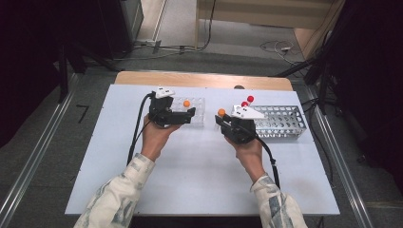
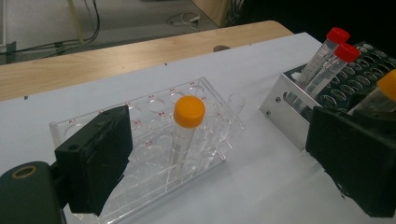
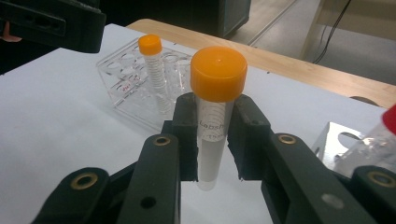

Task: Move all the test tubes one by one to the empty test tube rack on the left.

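- Worktop [image 1: 199, 180]: white board on a wooden table, wood strip showing along the far edge [image 1: 204, 79]; mostly bare toward the near edge.
- Room: grey floor around the table, cables lying on it beyond the far edge [image 1: 278, 46], metal rails down both sides, dark stands at the far left and far right.
- Clear plastic rack [image 1: 197, 105] sits near the far edge, left of centre; one orange-capped tube [image 2: 188, 122] stands upright in it.
- Metal rack [image 1: 285, 122] sits toward the right edge; two red-capped tubes [image 2: 337, 51] lean in its left end.
- Left gripper [image 1: 183, 115] is at the clear rack, jaws apart, one each side of the rack's end; whether the pads touch it, can't tell.
- Right gripper [image 3: 212, 135] is between the two racks, above the worktop, jaws clamped on the body of a second orange-capped tube [image 3: 215, 100], held upright, cap above the pads.
- Patterned sleeves come in from the near edge.
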{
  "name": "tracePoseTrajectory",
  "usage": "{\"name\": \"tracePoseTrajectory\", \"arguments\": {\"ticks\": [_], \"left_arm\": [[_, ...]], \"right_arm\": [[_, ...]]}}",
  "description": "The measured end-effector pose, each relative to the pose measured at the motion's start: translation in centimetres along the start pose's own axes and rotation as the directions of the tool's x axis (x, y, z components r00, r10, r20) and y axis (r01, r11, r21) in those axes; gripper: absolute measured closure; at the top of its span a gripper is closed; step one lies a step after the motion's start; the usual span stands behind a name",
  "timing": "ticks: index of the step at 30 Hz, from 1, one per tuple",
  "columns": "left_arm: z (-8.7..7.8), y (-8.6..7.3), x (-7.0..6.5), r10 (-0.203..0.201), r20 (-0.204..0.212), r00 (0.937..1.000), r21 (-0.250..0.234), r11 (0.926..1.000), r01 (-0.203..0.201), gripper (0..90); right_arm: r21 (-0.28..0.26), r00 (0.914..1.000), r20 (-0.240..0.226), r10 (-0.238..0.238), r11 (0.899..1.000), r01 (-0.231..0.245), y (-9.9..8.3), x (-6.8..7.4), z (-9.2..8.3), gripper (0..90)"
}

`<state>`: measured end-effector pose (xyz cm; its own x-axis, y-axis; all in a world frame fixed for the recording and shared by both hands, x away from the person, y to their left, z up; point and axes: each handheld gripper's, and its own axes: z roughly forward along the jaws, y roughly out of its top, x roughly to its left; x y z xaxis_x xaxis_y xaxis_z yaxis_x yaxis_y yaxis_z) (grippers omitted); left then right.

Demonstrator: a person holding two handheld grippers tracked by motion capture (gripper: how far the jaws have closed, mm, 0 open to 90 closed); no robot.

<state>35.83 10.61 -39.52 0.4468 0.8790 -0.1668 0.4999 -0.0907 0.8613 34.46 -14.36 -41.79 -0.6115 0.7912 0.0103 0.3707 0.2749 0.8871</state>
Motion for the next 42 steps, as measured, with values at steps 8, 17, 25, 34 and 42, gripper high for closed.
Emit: {"name": "tracePoseTrajectory", "arguments": {"ticks": [8, 17, 25, 34, 42], "left_arm": [[-0.3, 0.0, -0.4, 0.010, 0.012, 0.9999, -0.008, 0.9999, -0.010, 8.0], [-0.1, -0.3, -1.5, 0.035, 0.049, 0.9981, -0.009, 0.9993, -0.035, 13.4], [0.3, -0.6, -2.2, 0.078, 0.126, 0.9890, 0.001, 0.9969, -0.078, 32.2], [0.8, -1.1, -2.7, 0.106, 0.159, 0.9815, 0.025, 0.9934, -0.111, 58.0], [0.9, -1.1, -2.8, 0.115, 0.151, 0.9819, 0.030, 0.9923, -0.120, 69.5]], "right_arm": [[0.019, 0.9999, -0.011, -0.012, 1.000, 0.012, -0.1, 1.0, 1.6, 71.0], [0.042, 0.9986, -0.035, -0.039, 0.998, 0.040, -0.1, 2.7, 3.6, 71.0], [0.051, 0.9970, -0.055, -0.055, 0.997, 0.058, -0.1, 3.9, 4.7, 71.0], [0.041, 0.9959, -0.065, -0.063, 0.997, 0.066, 0.2, 4.4, 4.5, 71.0], [0.045, 0.9956, -0.067, -0.065, 0.997, 0.068, 0.2, 4.3, 4.4, 68.1]]}}
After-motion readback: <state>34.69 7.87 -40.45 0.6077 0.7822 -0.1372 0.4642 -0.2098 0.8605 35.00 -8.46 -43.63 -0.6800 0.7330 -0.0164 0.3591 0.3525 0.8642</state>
